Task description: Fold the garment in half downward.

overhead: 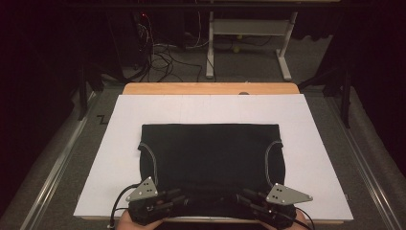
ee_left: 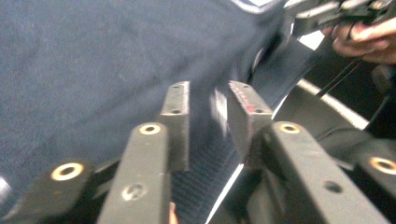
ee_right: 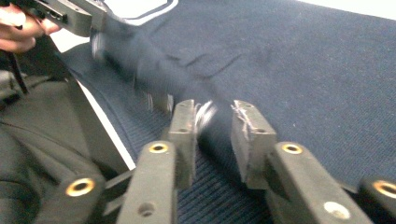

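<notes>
A dark navy garment lies flat on a white board, its ribbed hem towards me. Both grippers are at that near hem. My left gripper points right along the hem. In the left gripper view its jaws stand apart over the fabric, with cloth showing in the gap. My right gripper points left, and its jaws are also apart over the ribbed hem. The image is blurred around both. The two sets of fingertips face each other a short way apart.
The board rests on a wooden table whose far edge shows beyond it. Bare white board lies left, right and beyond the garment. On the floor behind are loose cables and a white desk frame. Metal rails run along both sides.
</notes>
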### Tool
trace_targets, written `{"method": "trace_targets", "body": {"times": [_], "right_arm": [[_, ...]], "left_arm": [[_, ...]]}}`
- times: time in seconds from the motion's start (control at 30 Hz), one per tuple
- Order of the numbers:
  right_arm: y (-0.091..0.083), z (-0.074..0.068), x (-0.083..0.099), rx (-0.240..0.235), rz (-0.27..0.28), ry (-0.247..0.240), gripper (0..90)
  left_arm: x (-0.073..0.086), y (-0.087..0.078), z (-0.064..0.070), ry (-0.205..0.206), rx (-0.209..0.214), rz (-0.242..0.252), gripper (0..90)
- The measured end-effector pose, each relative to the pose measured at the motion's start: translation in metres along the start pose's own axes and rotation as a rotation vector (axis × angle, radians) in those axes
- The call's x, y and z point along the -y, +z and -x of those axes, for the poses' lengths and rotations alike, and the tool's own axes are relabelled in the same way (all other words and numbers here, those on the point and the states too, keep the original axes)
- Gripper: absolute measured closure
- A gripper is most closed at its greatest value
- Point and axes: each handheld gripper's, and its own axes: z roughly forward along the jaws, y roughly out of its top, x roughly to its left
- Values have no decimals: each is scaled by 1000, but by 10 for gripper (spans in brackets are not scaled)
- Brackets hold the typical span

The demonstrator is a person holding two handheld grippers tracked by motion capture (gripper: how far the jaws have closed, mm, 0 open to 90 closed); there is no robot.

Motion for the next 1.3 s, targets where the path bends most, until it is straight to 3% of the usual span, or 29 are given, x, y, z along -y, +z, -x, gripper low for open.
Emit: {"method": "trace_targets", "body": {"times": [0.3,0.57,0.83,1.03,1.3], "right_arm": [[-1,5,1,34,19,29,561],[1,12,5,103,40,49,358],[1,20,7,173,41,71,205],[0,26,8,195,51,90,160],[-3,38,9,226,52,112,98]], "left_arm": [[3,2,-9,-22,-62,-5,496],[6,3,-19,-39,-107,-1,327],[5,-1,-27,-48,-128,12,225],[5,-6,-36,-41,-173,21,195],[5,-15,-55,-64,-237,26,126]]}}
